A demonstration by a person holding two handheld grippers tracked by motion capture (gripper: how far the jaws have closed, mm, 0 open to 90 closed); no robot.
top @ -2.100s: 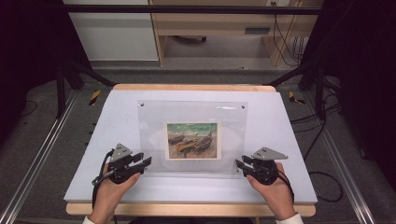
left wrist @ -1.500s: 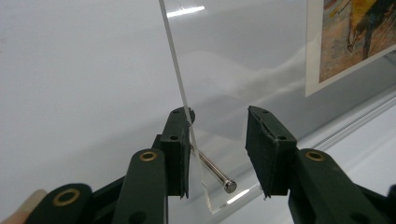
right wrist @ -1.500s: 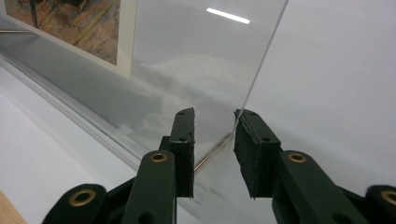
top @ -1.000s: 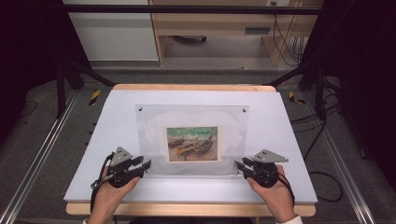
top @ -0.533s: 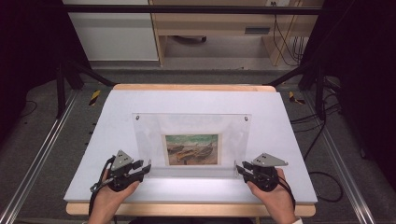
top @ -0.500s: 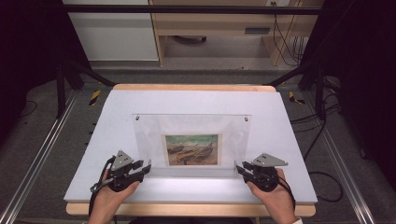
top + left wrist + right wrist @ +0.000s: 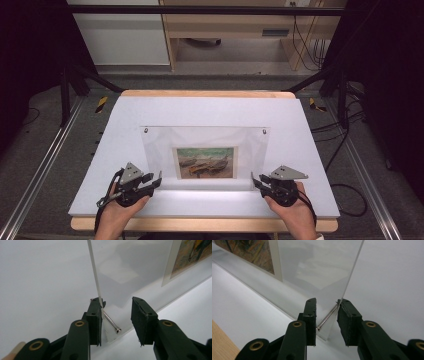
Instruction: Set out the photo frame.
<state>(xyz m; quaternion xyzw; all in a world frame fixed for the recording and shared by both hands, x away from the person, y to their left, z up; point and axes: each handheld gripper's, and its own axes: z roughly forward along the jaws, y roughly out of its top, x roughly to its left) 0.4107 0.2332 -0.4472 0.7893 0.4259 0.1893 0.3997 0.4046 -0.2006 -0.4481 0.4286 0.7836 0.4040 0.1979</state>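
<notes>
A clear acrylic picture frame point(image 7: 159, 150) with a boat painting point(image 7: 205, 162) stands tilted up on its near edge on the white table top point(image 7: 210, 107). My left gripper point(image 7: 156, 181) is at its lower left corner. In the left gripper view point(image 7: 116, 307) one jaw lies against the back of that corner, and the other stands a little off the tip of the metal pin point(image 7: 110, 321). My right gripper point(image 7: 256, 181) is at the lower right corner. In the right gripper view point(image 7: 325, 306) its jaws are shut on the ends of that corner's pin point(image 7: 327, 317).
The white top lies on a wooden board whose edge point(image 7: 200, 224) runs in front of both hands. Aluminium rails point(image 7: 45, 165) flank the table, cables point(image 7: 350, 195) lie on the floor at the right, and a wooden bench point(image 7: 235, 30) stands behind.
The frame's far edge has swung up off the table, so the frame now stands steeper. Both hands have barely shifted, and the jaws look as before.
</notes>
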